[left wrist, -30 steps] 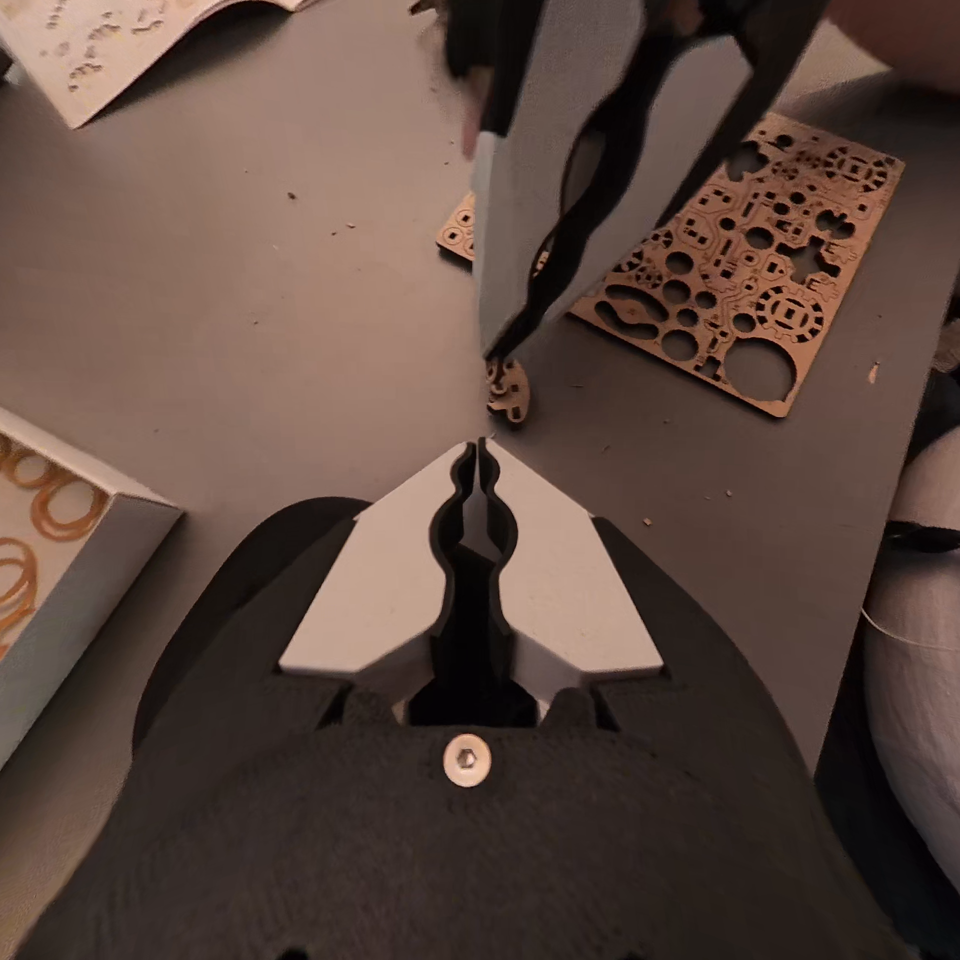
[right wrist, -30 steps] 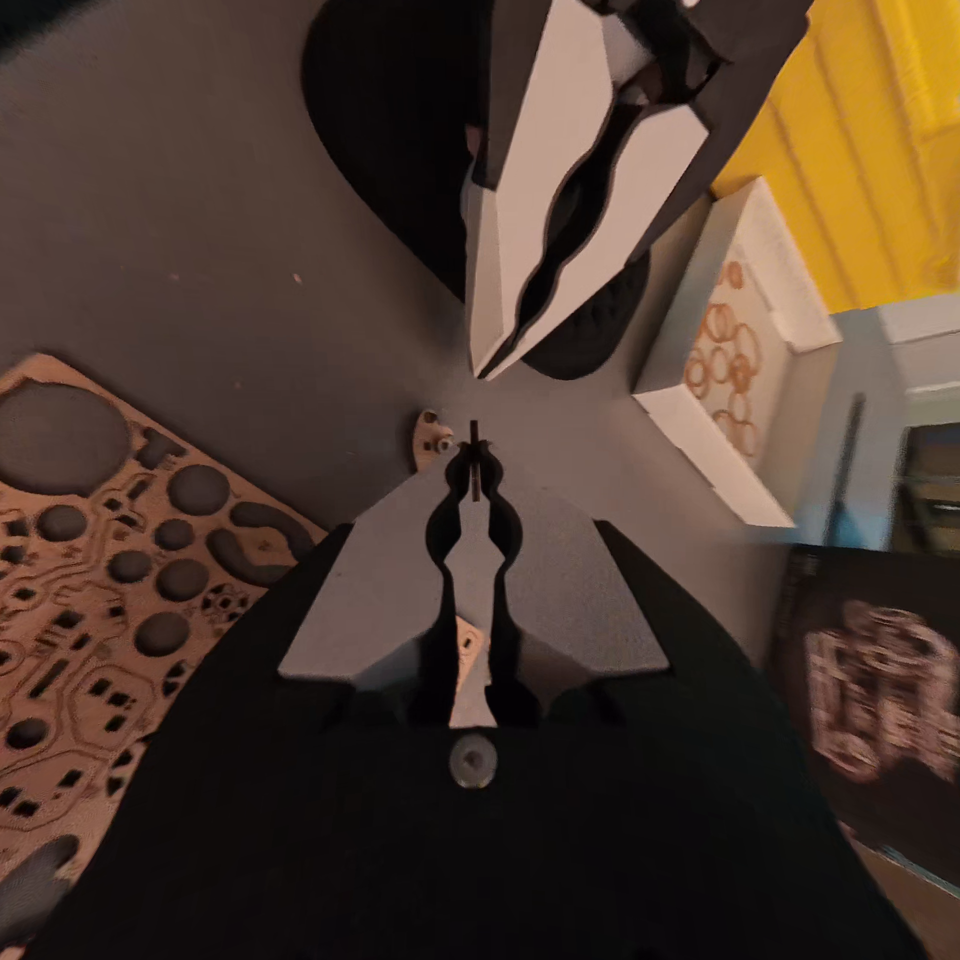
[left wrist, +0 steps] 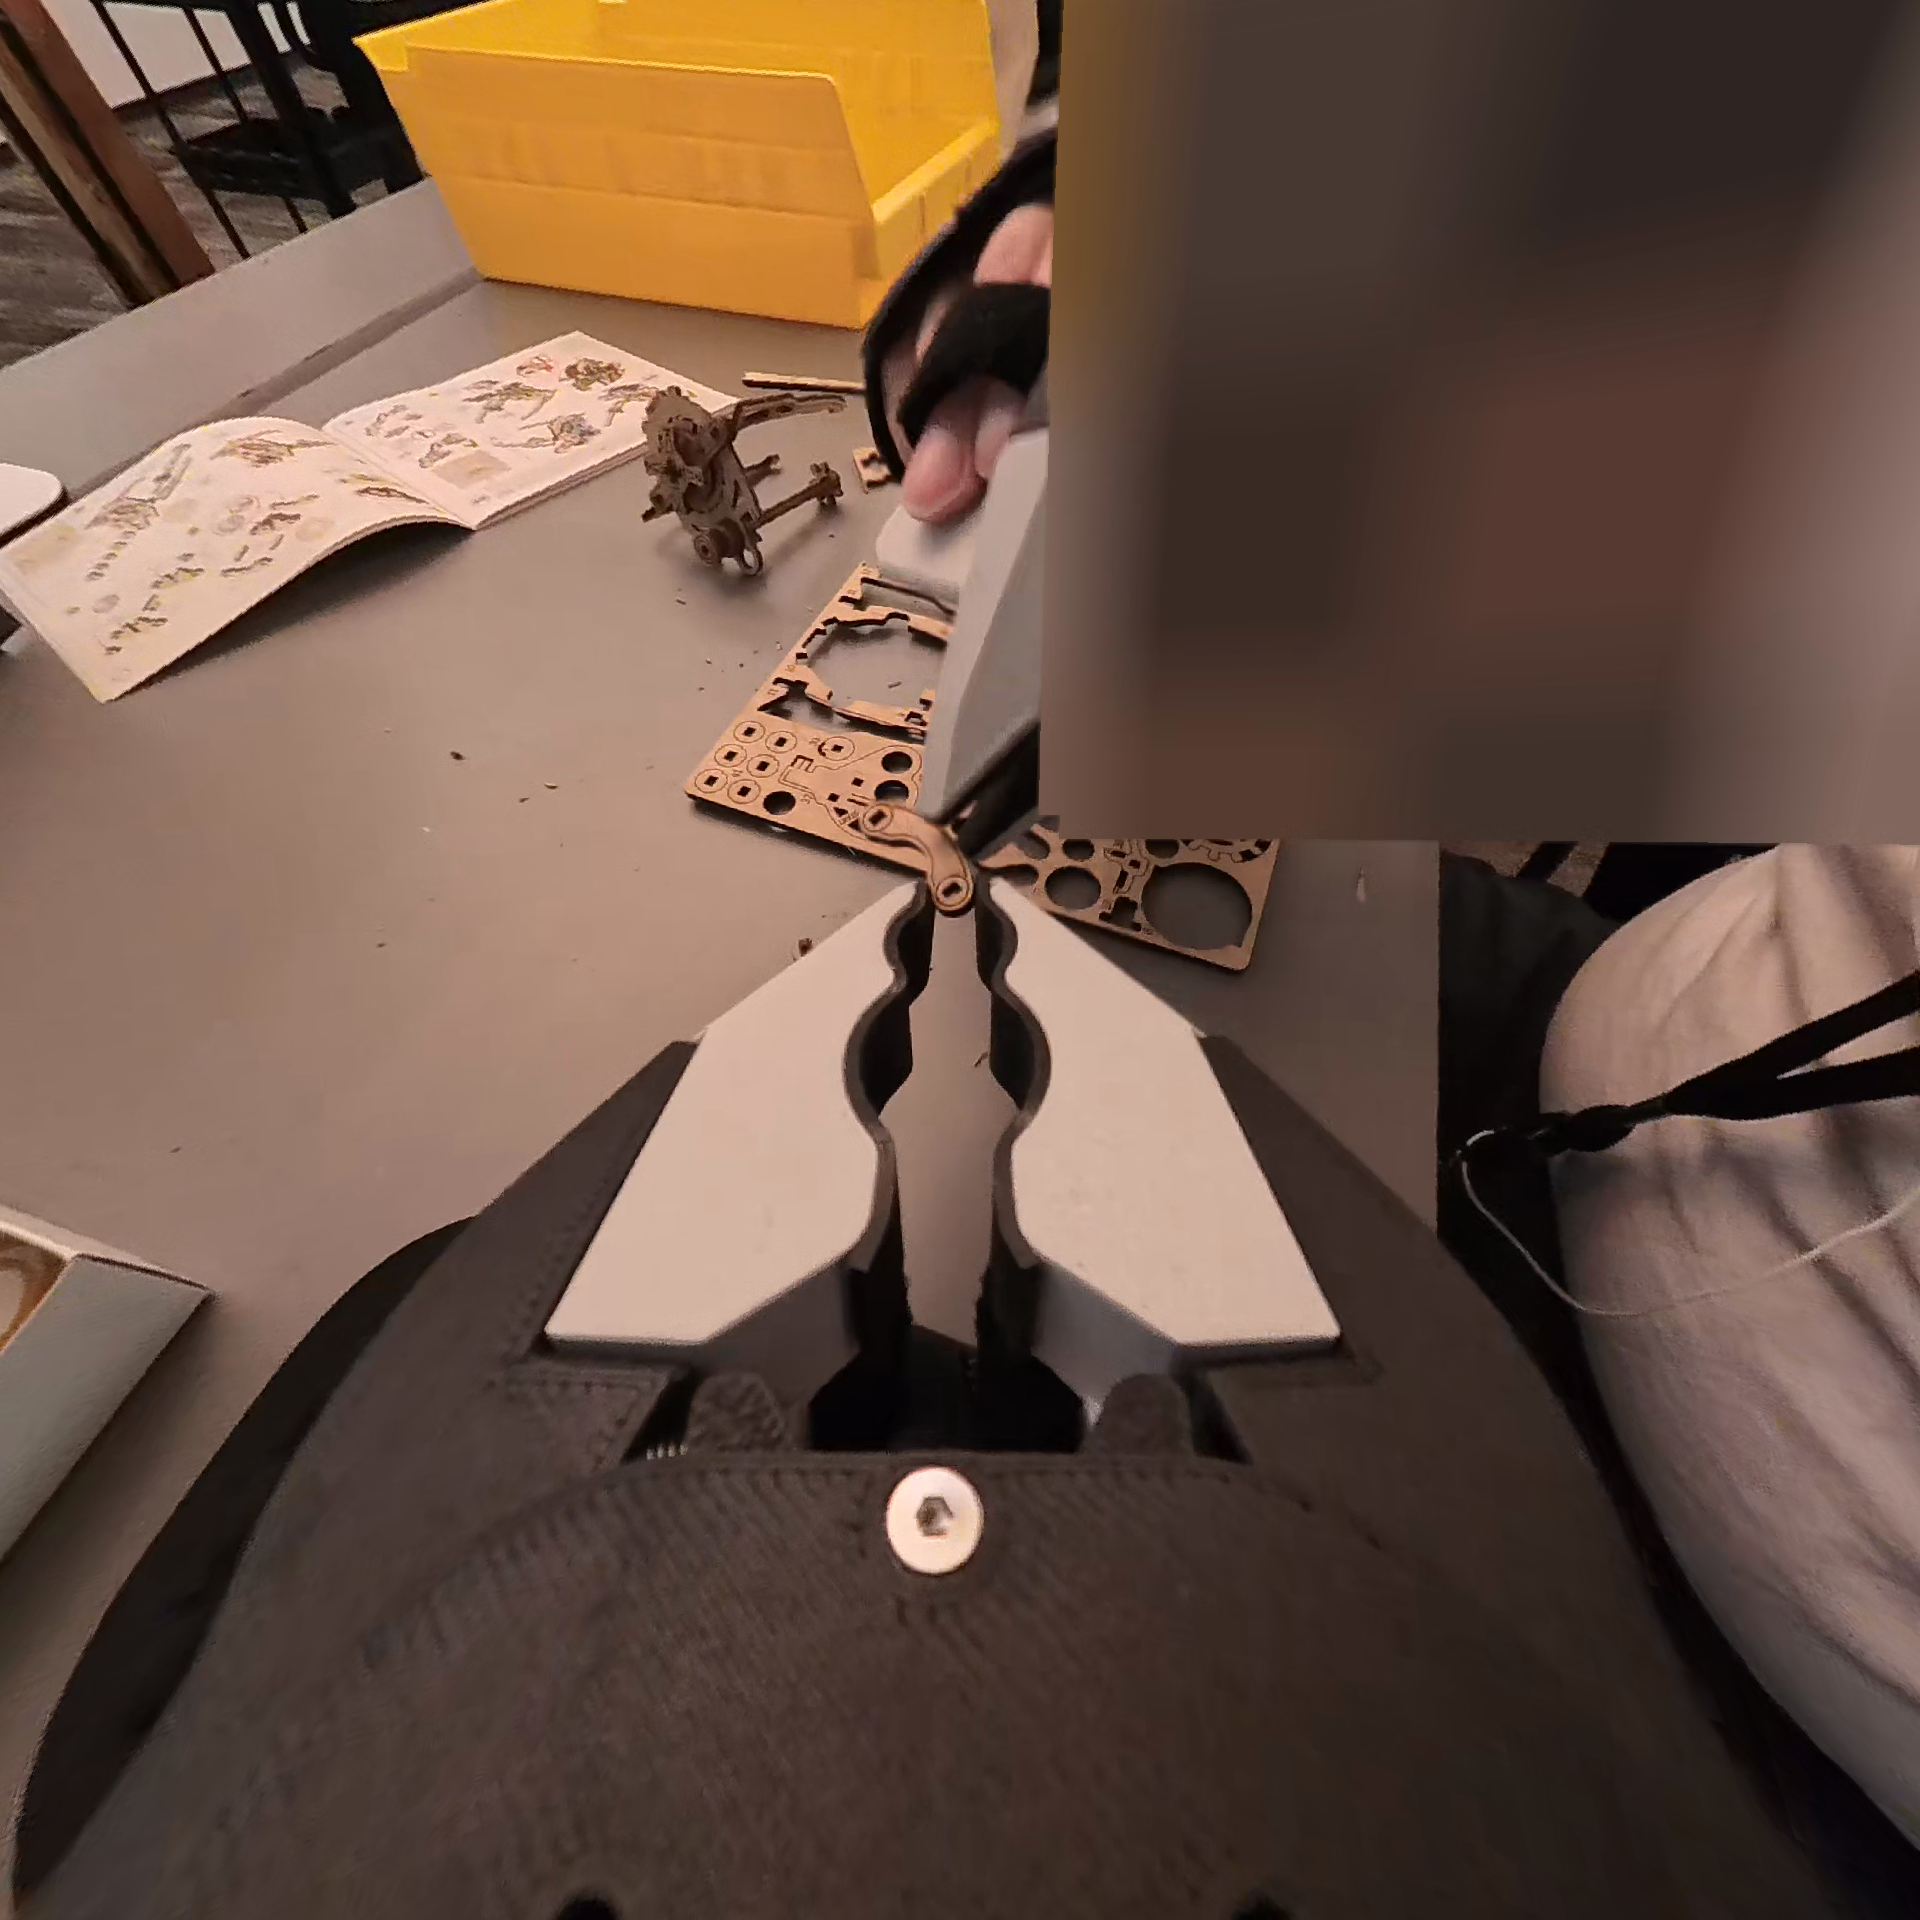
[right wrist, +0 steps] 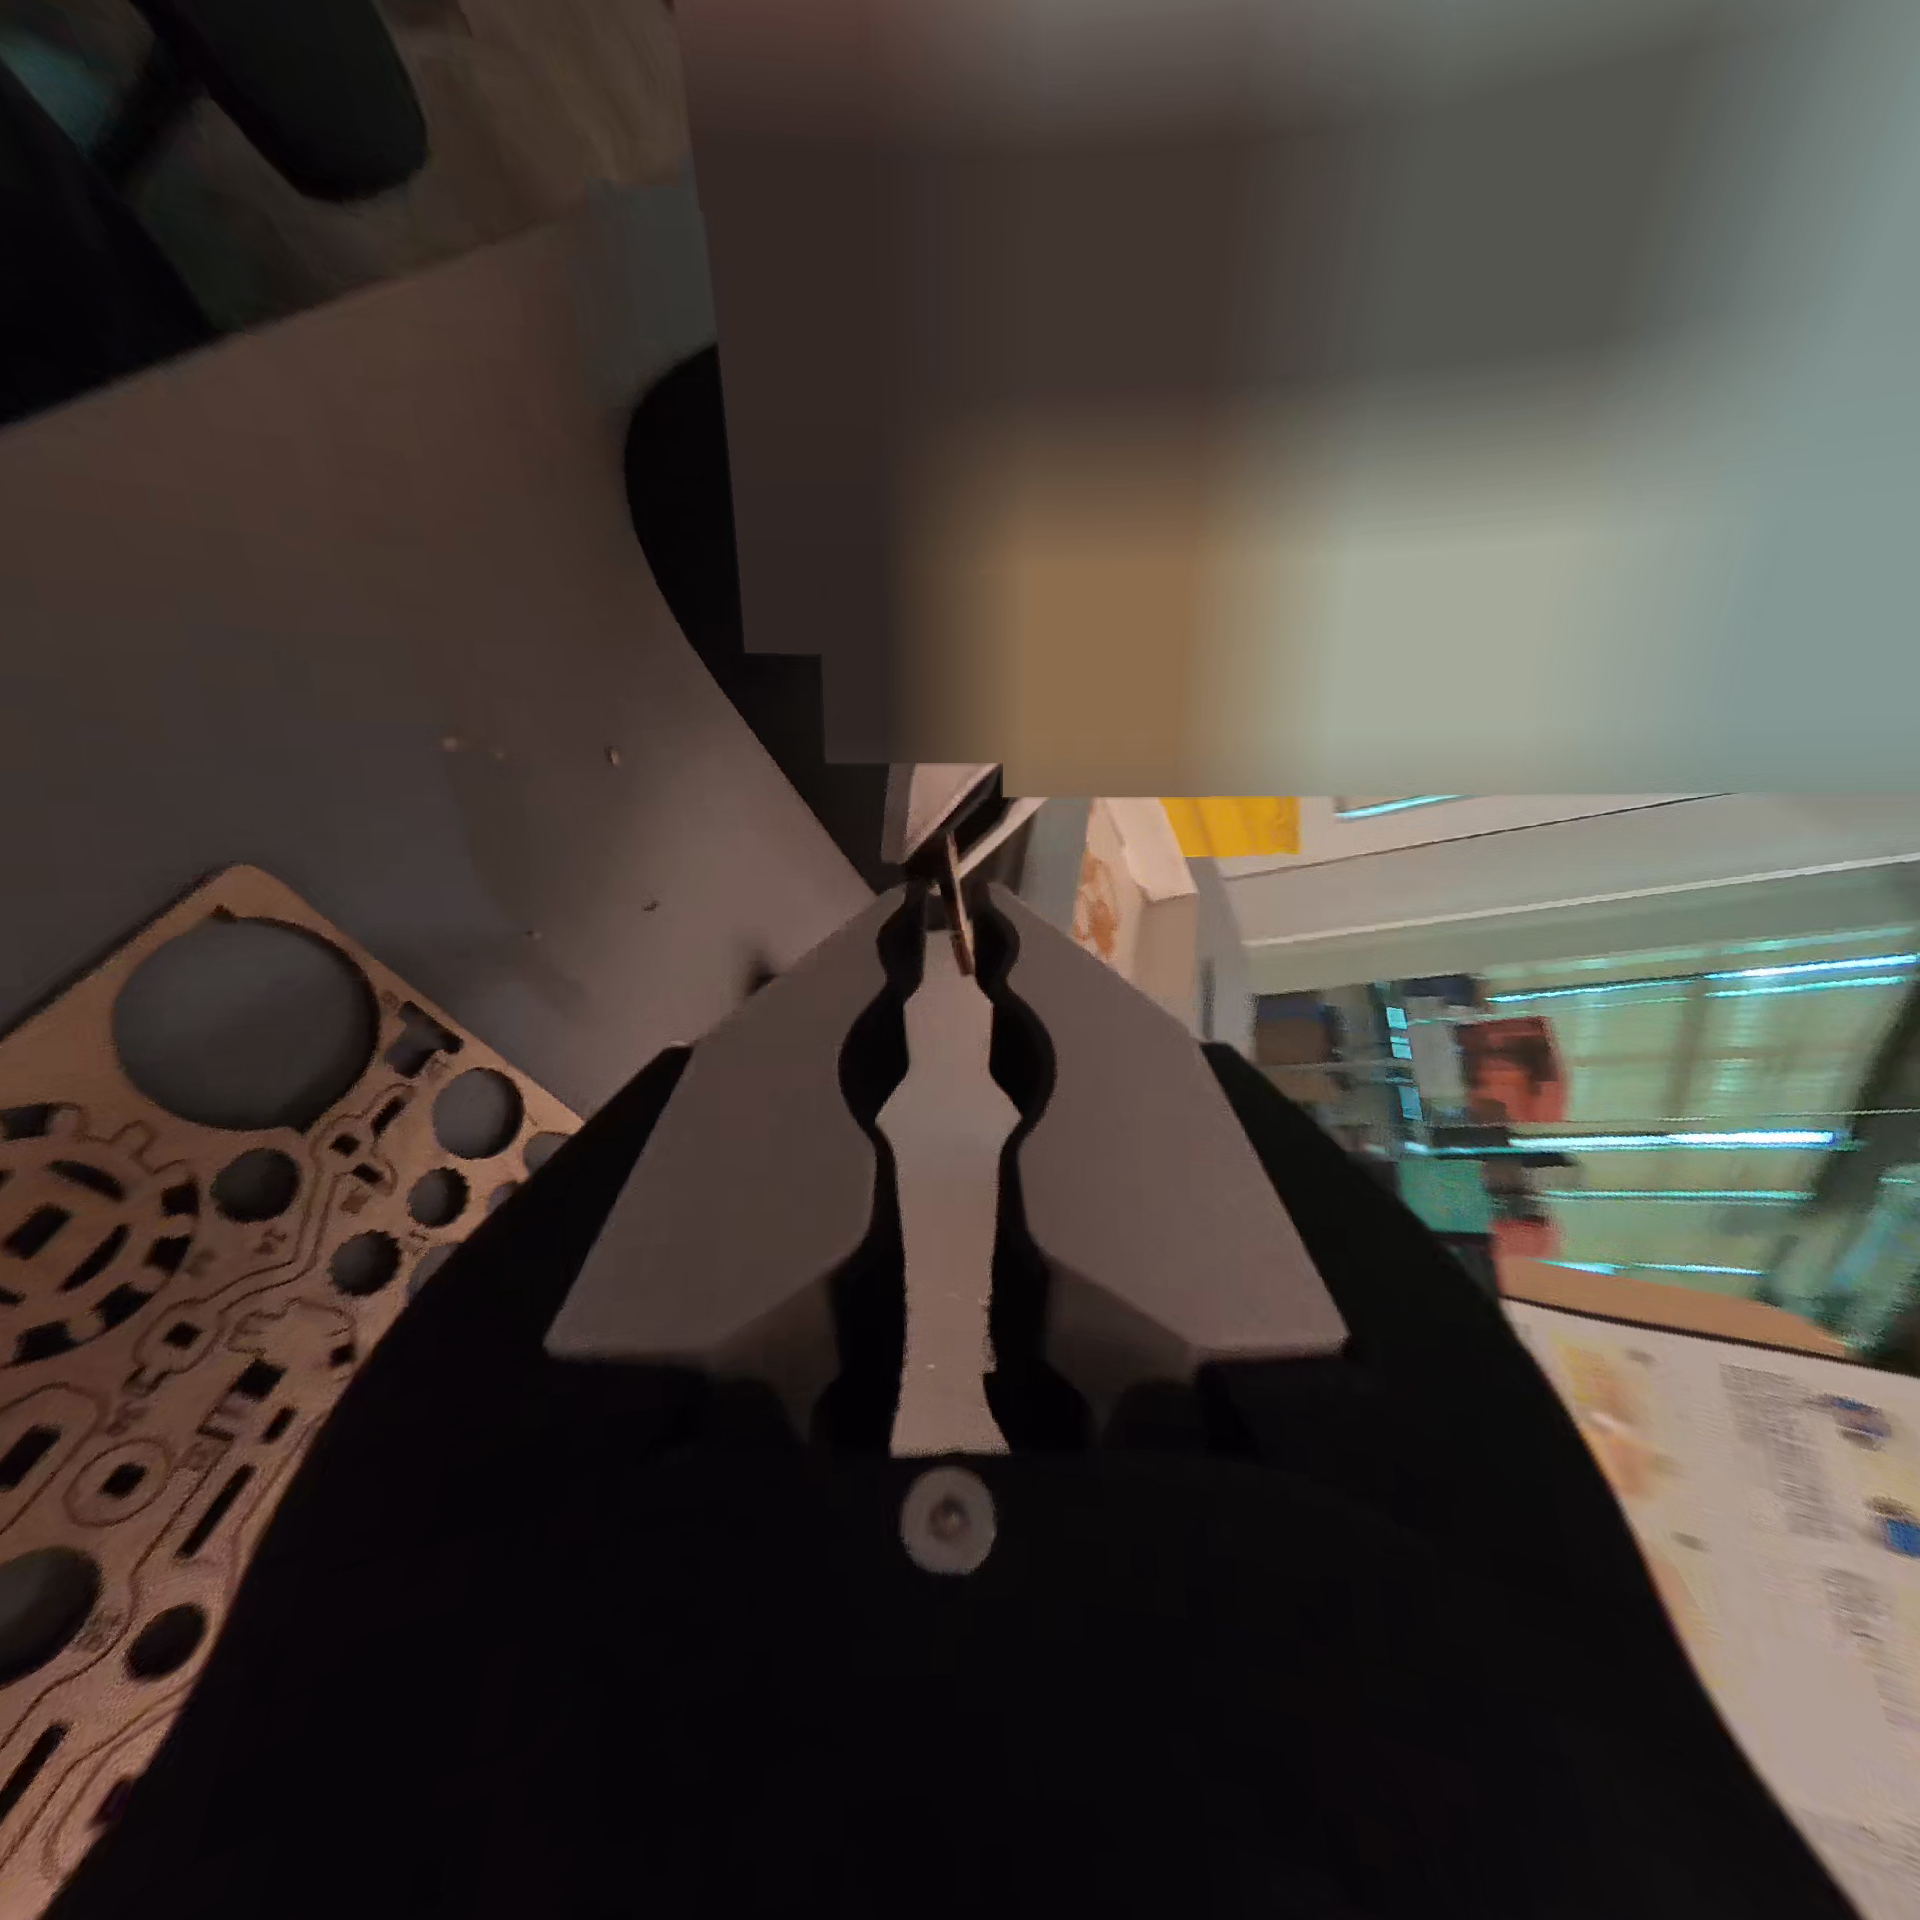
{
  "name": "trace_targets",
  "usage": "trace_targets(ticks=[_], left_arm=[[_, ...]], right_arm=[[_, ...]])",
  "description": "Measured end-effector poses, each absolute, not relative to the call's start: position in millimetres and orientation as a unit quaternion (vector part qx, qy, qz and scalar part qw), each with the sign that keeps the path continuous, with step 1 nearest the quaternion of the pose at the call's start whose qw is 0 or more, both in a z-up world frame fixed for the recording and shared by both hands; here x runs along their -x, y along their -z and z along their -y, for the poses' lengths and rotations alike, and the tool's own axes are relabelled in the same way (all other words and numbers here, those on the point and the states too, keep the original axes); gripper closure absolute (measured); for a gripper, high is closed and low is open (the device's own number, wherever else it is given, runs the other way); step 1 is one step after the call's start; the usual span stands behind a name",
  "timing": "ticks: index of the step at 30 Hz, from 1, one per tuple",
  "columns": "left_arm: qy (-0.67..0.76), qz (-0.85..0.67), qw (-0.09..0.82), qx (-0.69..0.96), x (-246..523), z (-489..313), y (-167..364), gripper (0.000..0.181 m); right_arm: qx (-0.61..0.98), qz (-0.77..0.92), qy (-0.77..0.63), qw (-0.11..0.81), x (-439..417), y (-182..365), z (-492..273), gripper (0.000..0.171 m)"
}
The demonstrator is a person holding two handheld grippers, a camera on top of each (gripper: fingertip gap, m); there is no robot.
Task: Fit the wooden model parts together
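Observation:
A small curved wooden piece [left wrist: 914, 836] hangs in the air between both grippers. My left gripper [left wrist: 956, 896] is shut on its lower end, one finger on each edge. My right gripper [right wrist: 951, 904] has its jaws apart around the same piece [right wrist: 958, 914], seen edge-on and thinner than the gap. The right gripper [left wrist: 951, 816] comes down from the upper right in the left wrist view. The left gripper's tip [right wrist: 930, 831] shows just beyond the piece in the right wrist view. A partly built wooden model [left wrist: 707, 488] stands farther back on the grey table [left wrist: 312, 935].
A punched-out wooden sheet [left wrist: 821, 748] lies under the grippers and also shows in the right wrist view [right wrist: 208, 1195]. An open booklet [left wrist: 312, 499], a yellow bin [left wrist: 686, 156] and a white box [left wrist: 73, 1340] are on the left. A person's hand [left wrist: 966, 416] and body [left wrist: 1714, 1247] are on the right.
The right gripper held the piece shut near the table; now its jaws have opened. The left gripper has opened from shut, taken the piece's end, and both have lifted.

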State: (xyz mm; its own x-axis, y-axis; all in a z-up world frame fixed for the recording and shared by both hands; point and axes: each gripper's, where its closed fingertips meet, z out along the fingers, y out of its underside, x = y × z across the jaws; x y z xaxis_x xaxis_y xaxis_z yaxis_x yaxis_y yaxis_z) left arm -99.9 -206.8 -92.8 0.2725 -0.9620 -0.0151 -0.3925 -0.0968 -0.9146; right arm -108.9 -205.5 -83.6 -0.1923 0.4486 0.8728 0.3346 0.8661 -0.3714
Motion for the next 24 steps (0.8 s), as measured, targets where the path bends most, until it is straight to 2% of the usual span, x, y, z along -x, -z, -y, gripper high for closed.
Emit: trace_targets(ticks=[2,4,12,17,24], left_arm=[[0.321,-0.523,0.432,0.660,101.7,209.6,94.6,0.175],[0.314,-0.555,0.425,0.643,101.8,217.0,96.2,0.175],[0.242,-0.656,0.437,0.565,96.6,228.1,97.2,0.175],[0.249,-0.661,0.442,0.553,95.7,226.5,95.9,0.175],[0.257,-0.665,0.448,0.539,92.7,223.8,93.3,0.175]], right_arm=[[0.278,0.779,-0.107,0.552,104.7,81.9,207.4,0.155],[0.334,0.786,-0.189,0.484,100.0,84.5,207.2,0.150],[0.381,0.759,-0.453,0.271,93.5,80.0,211.5,0.157],[0.357,0.766,-0.477,0.239,93.0,87.0,217.1,0.158],[0.354,0.763,-0.483,0.244,93.3,85.7,215.1,0.163]])
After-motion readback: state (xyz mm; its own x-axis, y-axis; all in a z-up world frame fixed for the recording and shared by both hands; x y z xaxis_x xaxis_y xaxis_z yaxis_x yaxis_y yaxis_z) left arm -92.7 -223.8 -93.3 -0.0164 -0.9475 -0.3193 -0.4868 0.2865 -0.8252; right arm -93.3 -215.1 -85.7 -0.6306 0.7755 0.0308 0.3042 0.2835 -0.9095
